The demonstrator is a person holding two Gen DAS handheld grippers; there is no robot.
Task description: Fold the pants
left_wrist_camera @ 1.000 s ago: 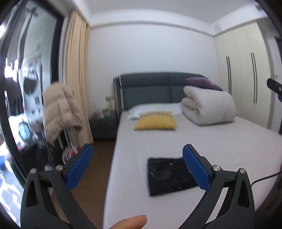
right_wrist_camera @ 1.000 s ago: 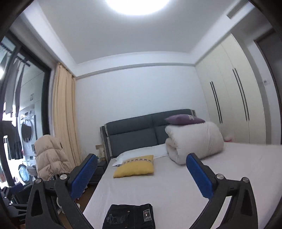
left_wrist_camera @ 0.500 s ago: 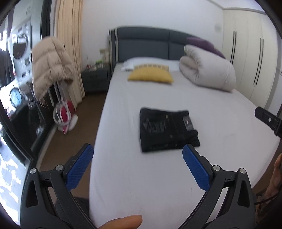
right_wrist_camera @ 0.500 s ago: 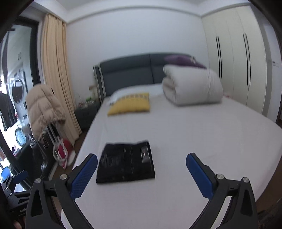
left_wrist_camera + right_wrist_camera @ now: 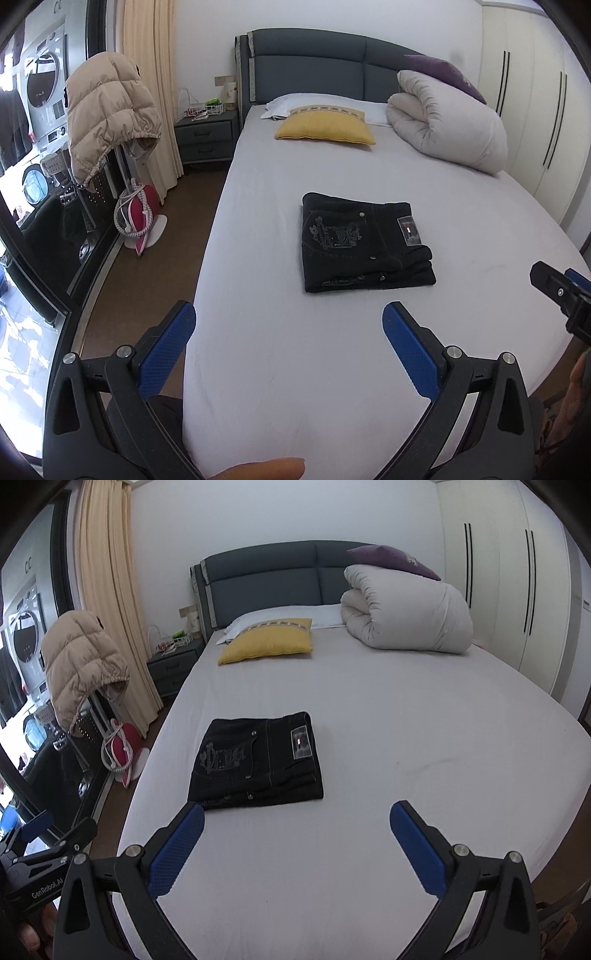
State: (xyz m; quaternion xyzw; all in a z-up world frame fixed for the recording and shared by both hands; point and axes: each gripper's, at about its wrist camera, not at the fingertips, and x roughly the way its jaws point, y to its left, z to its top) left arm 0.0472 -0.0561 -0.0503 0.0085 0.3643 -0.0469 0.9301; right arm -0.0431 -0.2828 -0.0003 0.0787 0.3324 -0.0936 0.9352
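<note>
Black pants (image 5: 364,245) lie folded into a flat rectangle on the white bed sheet (image 5: 295,350), back pocket and label facing up; they also show in the right wrist view (image 5: 258,762). My left gripper (image 5: 288,350) is open and empty, held above the near end of the bed, short of the pants. My right gripper (image 5: 295,845) is open and empty, near the pants' front edge and to their right. The right gripper's tip shows at the right edge of the left wrist view (image 5: 561,295).
A yellow pillow (image 5: 325,127), a rolled white duvet (image 5: 447,122) and a purple cushion (image 5: 443,72) sit at the head of the bed. A beige jacket (image 5: 107,110) hangs on a rack left of the bed, above a red iron (image 5: 138,218). Wardrobes (image 5: 517,590) line the right wall.
Both grippers have tilted downward from facing the headboard and wall to looking down at the bed. The folded pants now sit mid-frame. Both stay open.
</note>
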